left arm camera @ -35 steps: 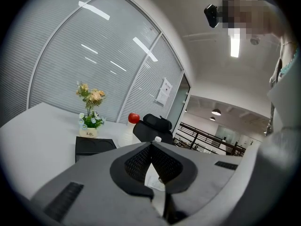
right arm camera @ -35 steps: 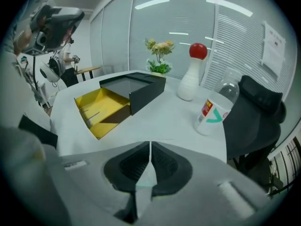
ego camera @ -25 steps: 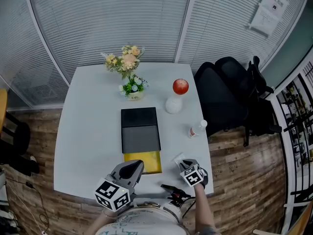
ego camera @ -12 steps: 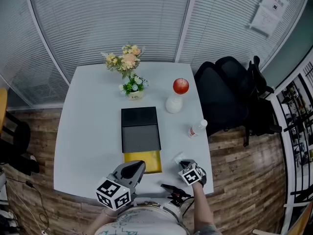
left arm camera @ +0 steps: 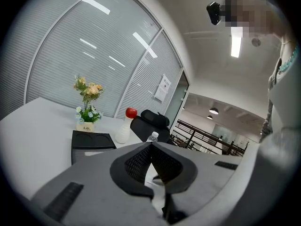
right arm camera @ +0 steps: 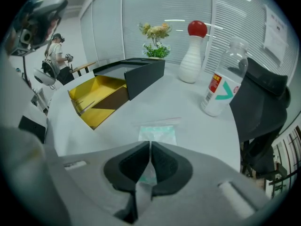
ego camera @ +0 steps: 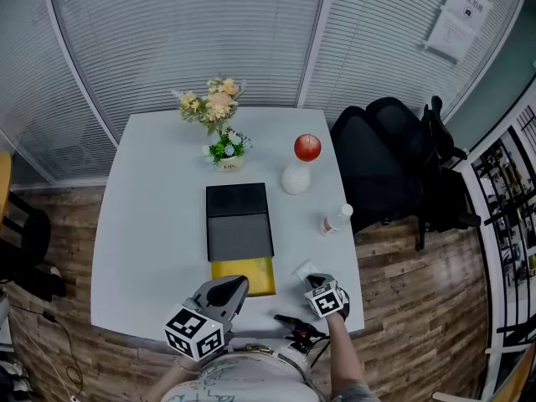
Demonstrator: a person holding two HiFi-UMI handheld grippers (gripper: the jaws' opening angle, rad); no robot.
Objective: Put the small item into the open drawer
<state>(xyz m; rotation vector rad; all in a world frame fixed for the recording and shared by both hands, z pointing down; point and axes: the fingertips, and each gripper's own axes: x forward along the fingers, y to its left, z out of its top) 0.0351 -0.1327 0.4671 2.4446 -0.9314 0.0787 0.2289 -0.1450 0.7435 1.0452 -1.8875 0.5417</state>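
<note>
The small item is a clear plastic bag [right arm camera: 157, 133] with pale green contents, lying flat on the white table [ego camera: 151, 224] near its front right corner. In the head view the bag [ego camera: 303, 270] is just ahead of my right gripper [ego camera: 311, 280]. The right gripper [right arm camera: 150, 146] points steeply down. Its jaws have just been closing and now pinch the bag's near end. The open yellow drawer [ego camera: 243, 275] sticks out of a black box [ego camera: 239, 222]. To the bag's left is that drawer [right arm camera: 96, 100]. My left gripper [ego camera: 237, 286] hovers at the drawer's front. That left gripper [left arm camera: 150, 145] is shut and empty.
A clear water bottle [right arm camera: 221, 86] stands right of the bag, and a white vase with a red top [right arm camera: 192, 55] stands behind it. Flowers [ego camera: 219, 107] are at the table's far side. A black office chair [ego camera: 394, 166] is beside the right edge.
My right gripper has shifted slightly left over the bag. The left gripper and the drawer have stayed where they were.
</note>
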